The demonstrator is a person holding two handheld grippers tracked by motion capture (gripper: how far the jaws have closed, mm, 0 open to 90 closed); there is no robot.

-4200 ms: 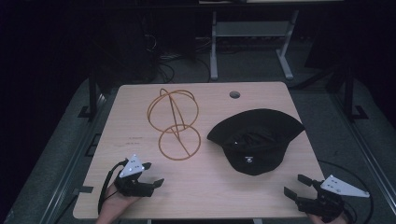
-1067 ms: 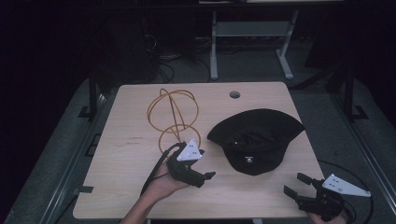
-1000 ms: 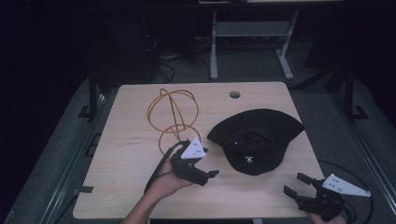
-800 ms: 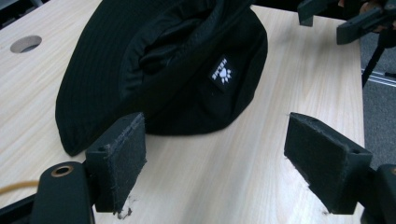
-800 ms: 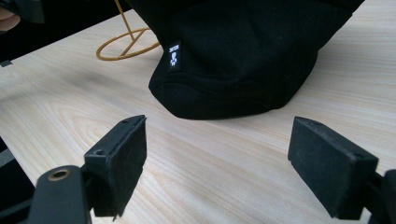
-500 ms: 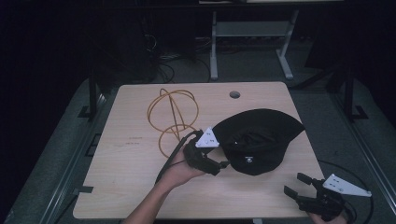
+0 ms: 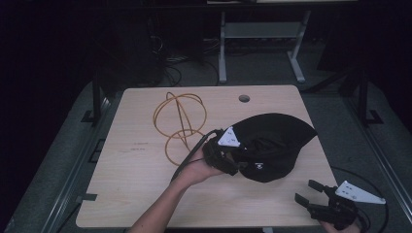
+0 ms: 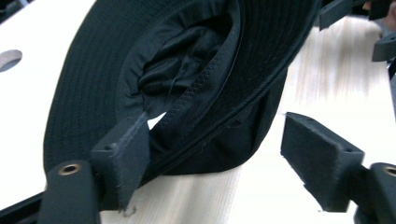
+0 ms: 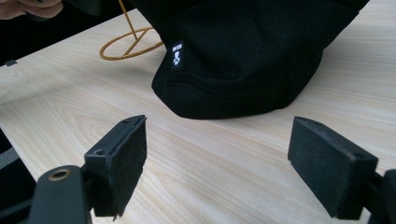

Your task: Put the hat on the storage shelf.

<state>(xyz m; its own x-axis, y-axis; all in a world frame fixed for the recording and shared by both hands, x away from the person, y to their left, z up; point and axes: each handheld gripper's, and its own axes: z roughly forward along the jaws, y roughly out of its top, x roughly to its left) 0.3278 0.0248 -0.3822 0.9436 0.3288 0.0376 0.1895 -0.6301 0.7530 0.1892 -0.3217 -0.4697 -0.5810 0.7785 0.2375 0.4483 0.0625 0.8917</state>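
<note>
The left gripper (image 7: 232, 156) reaches level across the table, its jaws wide but just closing a little around the floppy black cloth hat's (image 7: 272, 145) stitched brim, not pinching it. The right gripper (image 7: 311, 196) rests open, near the hat.

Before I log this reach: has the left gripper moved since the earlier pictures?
Yes. The left gripper has crossed rightward from the table's near-left edge, past the wire stand, to the black hat.
</note>
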